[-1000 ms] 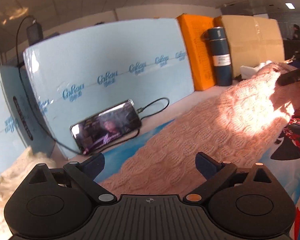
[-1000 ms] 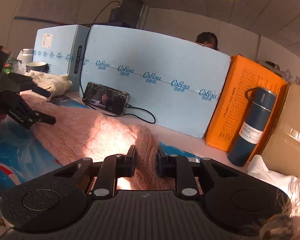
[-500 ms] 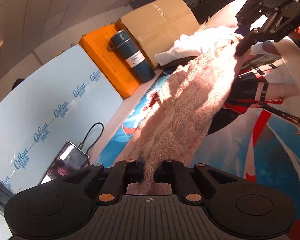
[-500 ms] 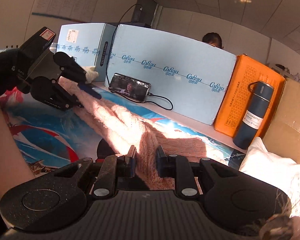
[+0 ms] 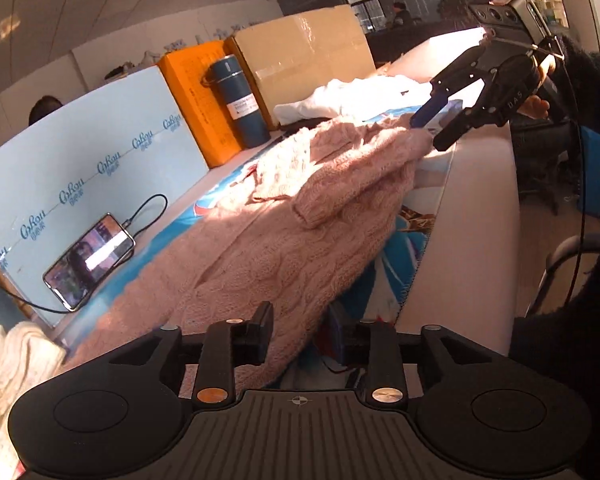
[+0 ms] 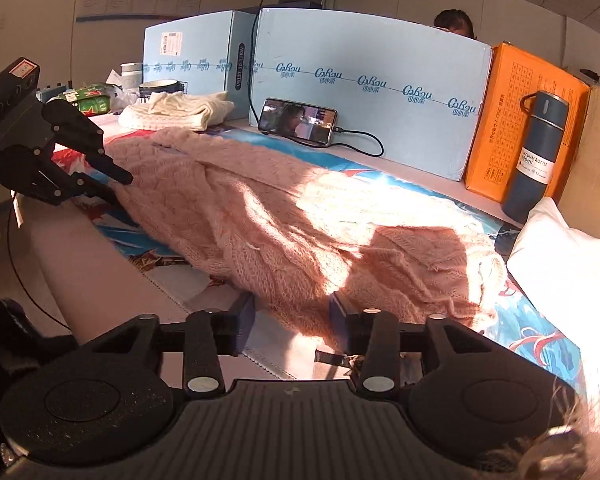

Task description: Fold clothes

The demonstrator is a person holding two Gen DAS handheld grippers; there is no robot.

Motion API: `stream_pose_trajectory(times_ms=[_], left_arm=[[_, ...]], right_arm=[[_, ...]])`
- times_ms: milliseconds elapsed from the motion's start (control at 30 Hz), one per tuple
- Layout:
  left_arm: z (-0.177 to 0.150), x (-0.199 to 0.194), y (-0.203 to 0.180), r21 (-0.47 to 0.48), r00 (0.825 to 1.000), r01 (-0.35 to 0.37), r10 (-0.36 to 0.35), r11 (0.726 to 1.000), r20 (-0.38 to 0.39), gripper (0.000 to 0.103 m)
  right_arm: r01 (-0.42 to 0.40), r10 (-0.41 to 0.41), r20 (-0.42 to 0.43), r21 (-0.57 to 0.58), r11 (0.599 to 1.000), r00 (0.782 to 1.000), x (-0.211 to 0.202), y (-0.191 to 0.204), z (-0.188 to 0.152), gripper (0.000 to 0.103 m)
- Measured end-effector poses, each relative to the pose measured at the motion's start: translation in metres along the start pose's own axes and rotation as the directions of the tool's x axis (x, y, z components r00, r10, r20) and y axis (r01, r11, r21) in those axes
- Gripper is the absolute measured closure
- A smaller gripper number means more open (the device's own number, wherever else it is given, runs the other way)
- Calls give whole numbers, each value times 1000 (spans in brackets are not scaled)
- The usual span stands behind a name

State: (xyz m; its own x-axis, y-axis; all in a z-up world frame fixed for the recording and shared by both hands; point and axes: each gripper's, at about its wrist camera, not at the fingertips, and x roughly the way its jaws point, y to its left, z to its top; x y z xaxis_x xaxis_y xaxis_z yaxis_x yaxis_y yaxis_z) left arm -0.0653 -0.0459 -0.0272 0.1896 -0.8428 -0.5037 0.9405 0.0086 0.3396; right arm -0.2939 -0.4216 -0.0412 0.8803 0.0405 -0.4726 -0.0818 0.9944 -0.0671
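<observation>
STEP: release after fold | pink sweater (image 6: 284, 216): doubled lengthwise on table, in front of phone (image 6: 298, 122) | left tongs (image 5: 300, 338): opening, hem between, unpressed | right tongs (image 6: 292, 314): opening, freeing edge so fold settles.

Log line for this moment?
fold: in progress | pink sweater: lying on mat | left gripper: opening, hem between | right gripper: opening, edge between
</observation>
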Motion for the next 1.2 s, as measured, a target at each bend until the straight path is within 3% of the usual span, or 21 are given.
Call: stream_pose_trajectory(times_ms=[67, 133, 167, 200, 233, 300, 333, 400, 433, 533, 600, 633, 667, 700, 767, 867, 967, 1033, 1133, 1167, 1200], left_arm=[[-3, -19, 14, -95, 995, -24, 34, 995, 98, 34], [-7, -35, 35, -232, 972, -108, 151, 967, 180, 23], [-10, -40, 46, -310, 953, -164, 232, 936, 196, 23], [-14, -40, 62, -418, 926, -269, 352, 868, 135, 23], [-18, -41, 78, -509, 888, -366, 456, 779, 58, 24], [-32, -32, 111, -595, 819, -522, 553, 611, -151, 26], [-42, -29, 125, -619, 808, -549, 547, 561, -220, 27], [-61, -22, 146, -676, 833, -525, 472, 517, -287, 27], [-67, -17, 152, -693, 849, -509, 431, 510, -305, 27], [-72, -1, 150, -658, 866, -498, 365, 565, -343, 28], [-64, 2, 142, -625, 888, -459, 336, 631, -313, 54], [-62, 1, 137, -616, 902, -431, 321, 660, -288, 80], [-60, 0, 129, -595, 901, -434, 331, 676, -282, 87], [-58, -1, 121, -574, 898, -440, 343, 690, -276, 87], [-53, -15, 112, -533, 868, -496, 418, 686, -268, 88], [-52, -42, 112, -571, 852, -510, 469, 643, -234, 87], [-54, -49, 115, -551, 830, -548, 491, 629, -266, 87], [-59, -43, 116, -542, 831, -553, 470, 633, -299, 87], [-68, -28, 117, -511, 805, -593, 463, 623, -370, 77], [-69, -25, 118, -500, 790, -613, 472, 612, -391, 65], [-66, -25, 118, -489, 757, -654, 511, 577, -408, 55]], right_arm=[[2, -11, 91, 96, 995, 996, -14, -10, -2, 36], [31, -67, 164, 212, 977, 984, -24, -25, -1, 30], [82, -132, 164, 280, 956, 978, -24, -34, -2, 26], [150, -205, 135, 335, 930, 969, -21, -42, -2, 25], [216, -275, 102, 388, 896, 956, -17, -50, -2, 25], [334, -392, 22, 480, 811, 920, -9, -63, -4, 25], [354, -406, -14, 519, 778, 914, -5, -66, -5, 26], [344, -386, -57, 586, 733, 921, 5, -69, -10, 28], [339, -375, -70, 601, 724, 925, 10, -68, -11, 29], [421, -441, -102, 541, 728, 892, 22, -52, -8, 59], [441, -450, -111, 500, 745, 886, 28, -44, -5, 78], [451, -455, -115, 480, 753, 883, 31, -39, -4, 82], [456, -460, -116, 471, 755, 880, 31, -37, -2, 87], [457, -463, -113, 479, 750, 879, 29, -36, -1, 91], [455, -478, -92, 502, 736, 874, 17, -35, 1, 94], [463, -508, -62, 517, 720, 859, -4, -32, 5, 96], [455, -497, -68, 526, 719, 865, -13, -32, 6, 96], [462, -481, -105, 516, 722, 870, -8, -28, 2, 96], [497, -479, -169, 480, 723, 861, 3, -25, -6, 96], [514, -493, -181, 477, 713, 851, 4, -25, -8, 90], [534, -514, -187, 479, 696, 837, 4, -26, -8, 74]])
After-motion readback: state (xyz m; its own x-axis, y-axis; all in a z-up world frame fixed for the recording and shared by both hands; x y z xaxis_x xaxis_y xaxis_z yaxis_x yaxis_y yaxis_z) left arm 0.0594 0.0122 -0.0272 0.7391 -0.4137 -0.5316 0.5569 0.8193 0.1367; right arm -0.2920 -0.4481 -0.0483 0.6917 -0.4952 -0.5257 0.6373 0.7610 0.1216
